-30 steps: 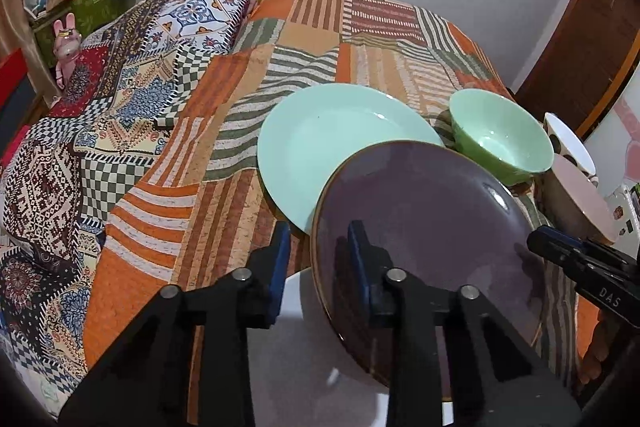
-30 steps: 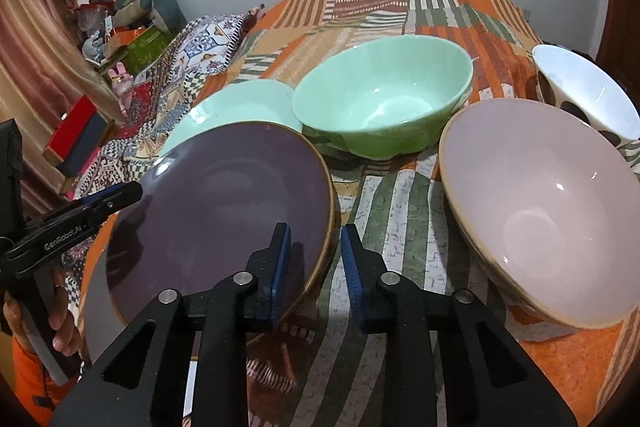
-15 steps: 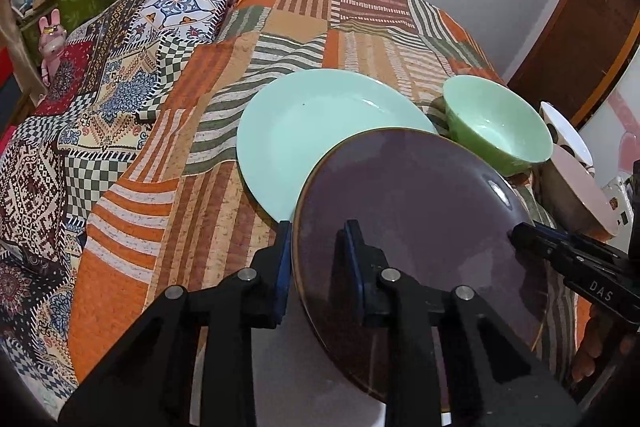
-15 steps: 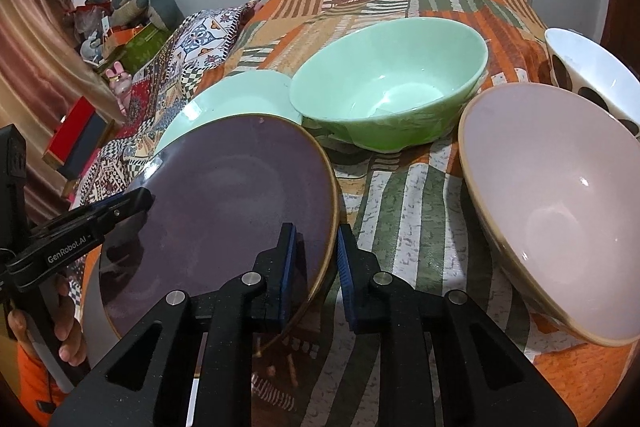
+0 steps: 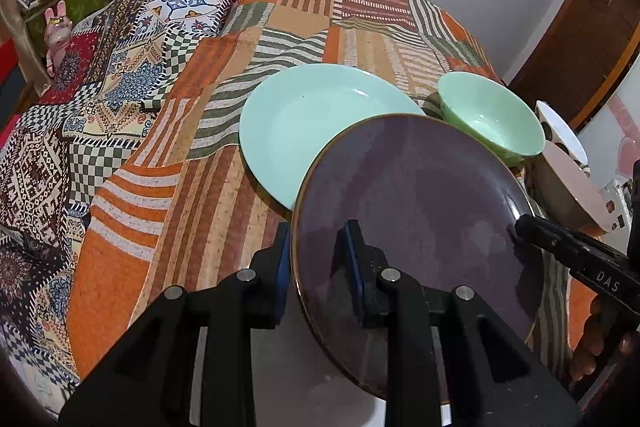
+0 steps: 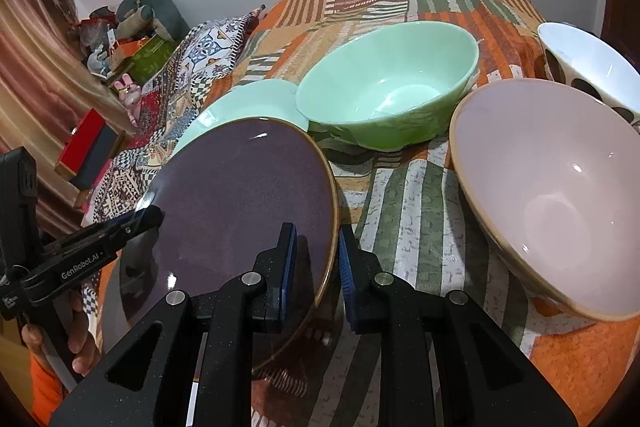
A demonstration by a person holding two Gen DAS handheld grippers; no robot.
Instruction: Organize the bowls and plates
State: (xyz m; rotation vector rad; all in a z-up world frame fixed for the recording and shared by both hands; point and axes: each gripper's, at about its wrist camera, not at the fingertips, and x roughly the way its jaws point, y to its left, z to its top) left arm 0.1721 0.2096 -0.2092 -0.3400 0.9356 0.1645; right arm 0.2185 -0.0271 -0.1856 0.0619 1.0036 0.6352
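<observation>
Purple glaze catches the light as the dark plate (image 5: 416, 227) hangs tilted between both grippers, its far edge overlapping the mint plate (image 5: 312, 123) that lies flat on the patchwork bedspread (image 5: 168, 211). A second ago the left gripper (image 5: 316, 259) had its pads either side of the near rim with a visible gap; now they sit tight on that rim, and the right gripper (image 6: 316, 263) has also drawn in, its jaws clamped on the opposite edge. Neither hand has travelled much. With both grips settled, I'd say the purple plate is ready to be carried and lowered onto the mint one to start a stack. Beyond it the green bowl (image 6: 388, 87) sits beside the pink bowl (image 6: 552, 187), with a white spotted bowl (image 6: 588, 67) behind; these look untouched, so the bowl nesting is still to come. A white surface shows beneath the purple plate, though I can't tell what it is.
</observation>
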